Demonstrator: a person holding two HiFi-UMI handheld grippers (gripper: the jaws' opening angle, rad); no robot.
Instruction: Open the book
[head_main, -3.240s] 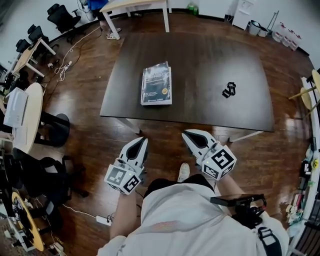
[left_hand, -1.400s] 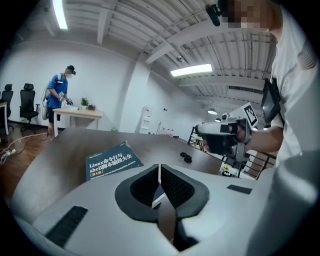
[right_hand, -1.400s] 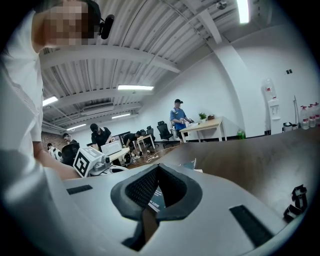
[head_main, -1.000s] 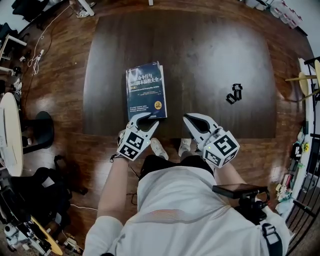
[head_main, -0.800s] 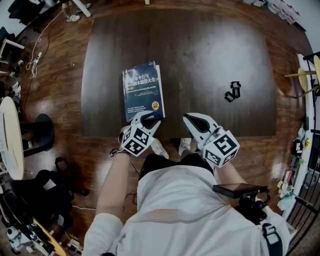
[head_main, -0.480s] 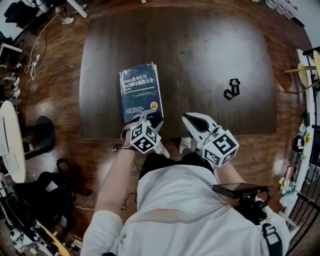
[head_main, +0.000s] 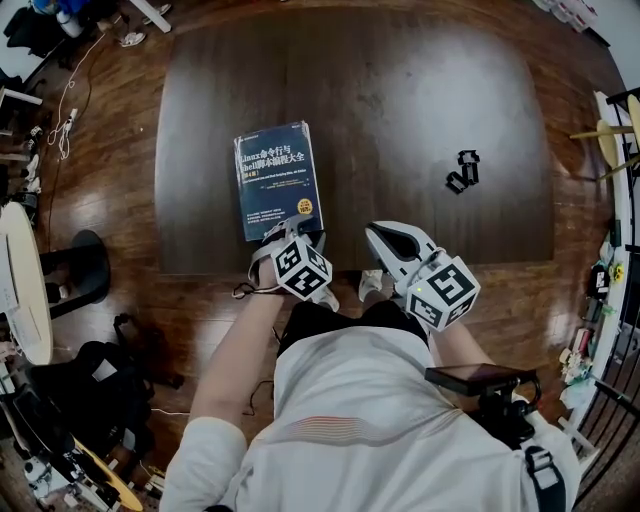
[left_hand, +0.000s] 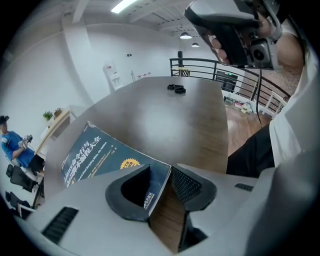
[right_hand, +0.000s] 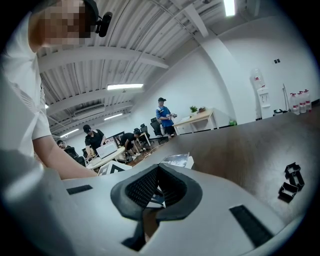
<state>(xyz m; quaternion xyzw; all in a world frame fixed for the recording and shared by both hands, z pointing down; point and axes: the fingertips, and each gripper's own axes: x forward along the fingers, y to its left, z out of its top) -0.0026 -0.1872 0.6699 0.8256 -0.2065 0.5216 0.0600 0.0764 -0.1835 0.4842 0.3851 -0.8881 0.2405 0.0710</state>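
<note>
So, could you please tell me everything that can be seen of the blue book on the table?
The book is a thick paperback, as it looks, with a glossy dark blue cover, pale title print and a round gold seal. It looks closed and lies flat, slightly askew, by the near edge of the dark wooden table, toward its left. Its near right corner stands between the jaws of the left gripper, which are apart and have just been closing a little.

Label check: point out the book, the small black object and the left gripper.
book (head_main: 277, 180), head view, middle of cover
small black object (head_main: 460, 172), head view, its middle
left gripper (left_hand: 161, 171), left gripper view, between its open fingertips
</note>
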